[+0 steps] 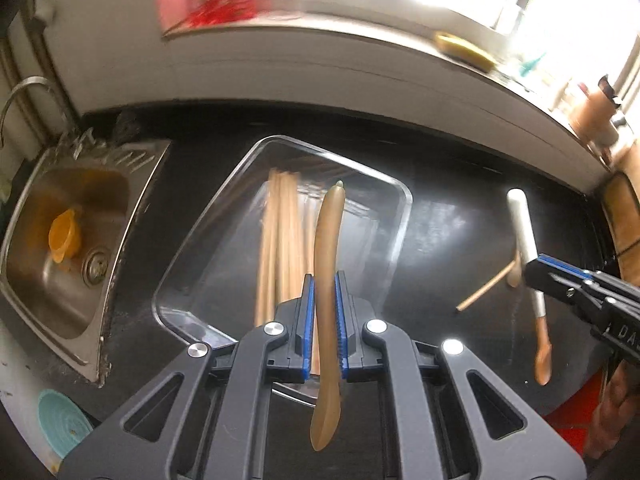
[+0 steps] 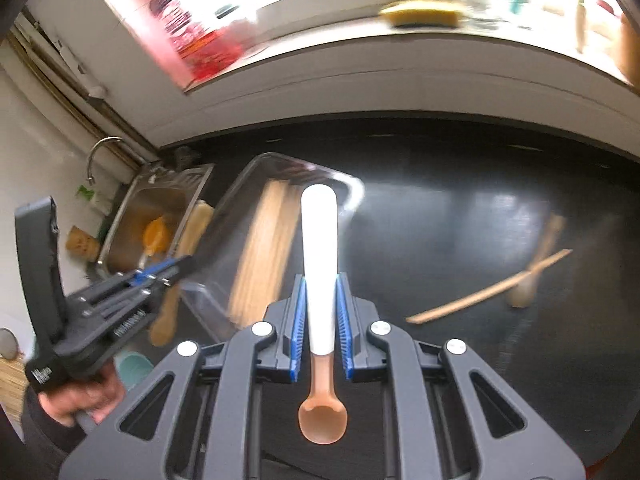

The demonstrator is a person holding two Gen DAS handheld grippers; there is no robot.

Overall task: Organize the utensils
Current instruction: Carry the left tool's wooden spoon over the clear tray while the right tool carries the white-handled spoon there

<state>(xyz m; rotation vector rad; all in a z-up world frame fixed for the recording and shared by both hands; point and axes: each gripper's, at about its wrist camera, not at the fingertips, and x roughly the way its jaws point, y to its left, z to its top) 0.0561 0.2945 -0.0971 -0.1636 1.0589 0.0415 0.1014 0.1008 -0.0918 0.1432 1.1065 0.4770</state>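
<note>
while left tongs (image 1: 325, 300) pinch brown spoon (image 1: 326, 280), right tongs (image 2: 320, 304) pinch white-handled spoon (image 2: 319, 264).

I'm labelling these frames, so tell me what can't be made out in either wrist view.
- Left wrist: the lower bundle of chopsticks in the clear tray is hidden behind the left gripper and its brown spoon.
- Right wrist: the utensils on the counter are motion-blurred; their type is unclear.
- Both views: windowsill items are blurred and overexposed.
- Right wrist: the white-handled spoon hides part of the tray.
</note>
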